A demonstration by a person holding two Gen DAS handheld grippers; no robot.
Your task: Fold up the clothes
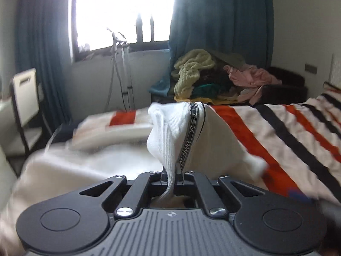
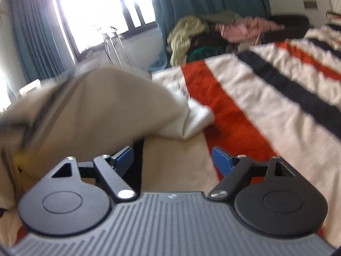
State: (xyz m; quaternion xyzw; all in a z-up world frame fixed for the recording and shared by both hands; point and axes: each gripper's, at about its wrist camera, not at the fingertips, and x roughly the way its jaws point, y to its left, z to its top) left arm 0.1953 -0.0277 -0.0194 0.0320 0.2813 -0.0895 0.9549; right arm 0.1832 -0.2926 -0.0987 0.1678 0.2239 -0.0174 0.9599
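Observation:
My left gripper (image 1: 172, 173) is shut on the ribbed collar of a white garment (image 1: 170, 132), which has a black tape reading NOT-SIMPLE, and holds it up above the bed. The rest of the garment hangs down, blurred, to the left and right. In the right wrist view the same cream garment (image 2: 96, 104) bulges at the left over the striped bedspread (image 2: 266, 89). My right gripper (image 2: 172, 160) is open and empty, its blue pads (image 2: 221, 160) wide apart, just right of the cloth.
A heap of unfolded clothes (image 1: 213, 74) lies at the far side of the bed (image 1: 298, 128), under teal curtains (image 1: 223, 17). A chair (image 1: 25, 98) stands at the left by the window. A thin metal stand (image 1: 119, 64) is below the window.

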